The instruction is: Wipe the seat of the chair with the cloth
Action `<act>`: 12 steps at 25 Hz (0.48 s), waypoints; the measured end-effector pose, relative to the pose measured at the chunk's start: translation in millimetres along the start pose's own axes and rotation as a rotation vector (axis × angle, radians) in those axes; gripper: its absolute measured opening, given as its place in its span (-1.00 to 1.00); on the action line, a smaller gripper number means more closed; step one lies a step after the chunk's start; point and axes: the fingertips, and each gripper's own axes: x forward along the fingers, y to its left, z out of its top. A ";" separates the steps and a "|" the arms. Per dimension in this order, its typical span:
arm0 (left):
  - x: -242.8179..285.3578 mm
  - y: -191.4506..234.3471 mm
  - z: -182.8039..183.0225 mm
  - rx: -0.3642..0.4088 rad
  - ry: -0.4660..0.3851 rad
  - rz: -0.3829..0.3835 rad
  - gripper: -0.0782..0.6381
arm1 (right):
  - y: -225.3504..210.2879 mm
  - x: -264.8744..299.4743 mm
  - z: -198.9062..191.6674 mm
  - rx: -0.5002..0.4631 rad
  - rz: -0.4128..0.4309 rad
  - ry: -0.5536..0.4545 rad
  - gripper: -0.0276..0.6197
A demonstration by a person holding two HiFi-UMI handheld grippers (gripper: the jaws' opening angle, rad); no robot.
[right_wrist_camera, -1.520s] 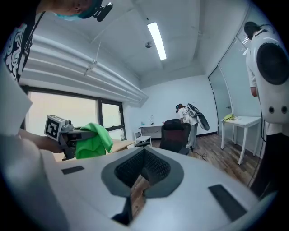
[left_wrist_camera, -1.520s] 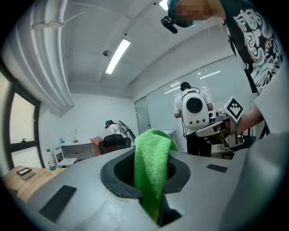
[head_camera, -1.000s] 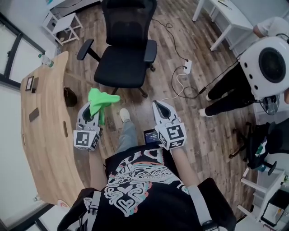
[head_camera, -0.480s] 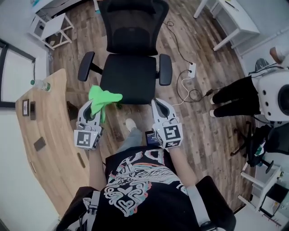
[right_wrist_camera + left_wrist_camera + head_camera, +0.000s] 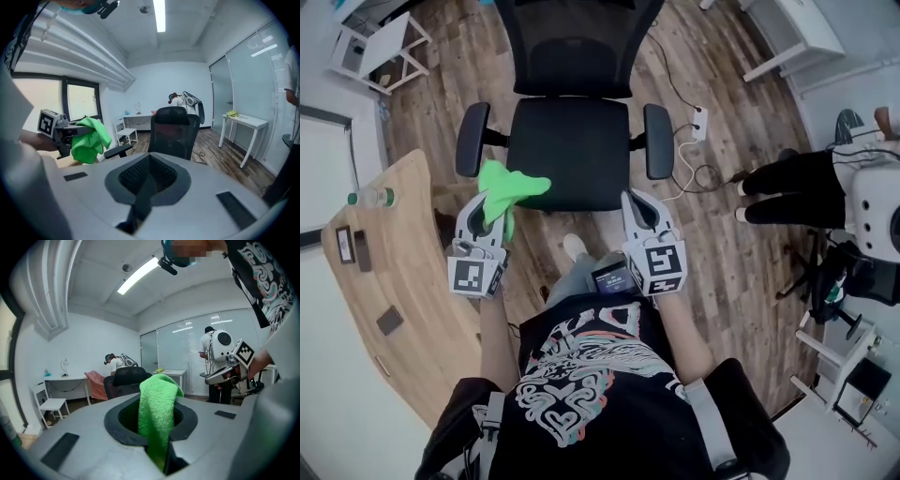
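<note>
A black office chair [image 5: 569, 150] with a mesh back faces me, its seat [image 5: 572, 178] just ahead of both grippers. My left gripper [image 5: 485, 208] is shut on a bright green cloth [image 5: 508, 190], which bunches over the jaw tips near the seat's front left corner, by the left armrest [image 5: 471, 139]. In the left gripper view the cloth [image 5: 158, 418] fills the slot between the jaws. My right gripper [image 5: 639, 211] is shut with nothing in it, at the seat's front right, below the right armrest [image 5: 657, 142]. The right gripper view shows the chair [image 5: 172, 133] ahead and the cloth [image 5: 89, 140] at its left.
A curved wooden desk [image 5: 389, 281] runs along my left with a bottle [image 5: 370, 197] and small items. A power strip [image 5: 699, 122] and cables lie on the wood floor at right. Another person [image 5: 825, 183] stands at far right. White tables [image 5: 792, 37] stand behind.
I have come closer to the chair. It now sits square in front, and both grippers have reached the seat's front edge. The cloth stays held in the left gripper.
</note>
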 end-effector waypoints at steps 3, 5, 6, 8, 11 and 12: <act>11.4 8.3 -10.2 0.000 0.023 -0.012 -0.62 | 4.2 13.4 -3.6 0.000 0.015 0.010 -0.91; 21.6 12.2 -18.1 0.017 0.042 -0.027 -0.62 | 5.6 23.7 -5.6 -0.010 0.035 0.012 -0.91; 27.5 13.6 -22.7 0.024 0.053 -0.033 -0.62 | 5.1 29.5 -8.2 -0.015 0.048 0.015 -0.91; 39.2 14.9 -33.4 0.023 0.077 -0.041 -0.62 | 1.8 42.7 -16.5 -0.016 0.071 0.028 -0.91; 51.9 15.6 -55.6 0.006 0.125 -0.043 -0.62 | -0.3 65.5 -24.7 -0.029 0.107 0.033 -0.91; 55.4 16.2 -64.8 0.005 0.133 -0.041 -0.62 | 0.6 71.9 -25.7 -0.043 0.124 0.032 -0.91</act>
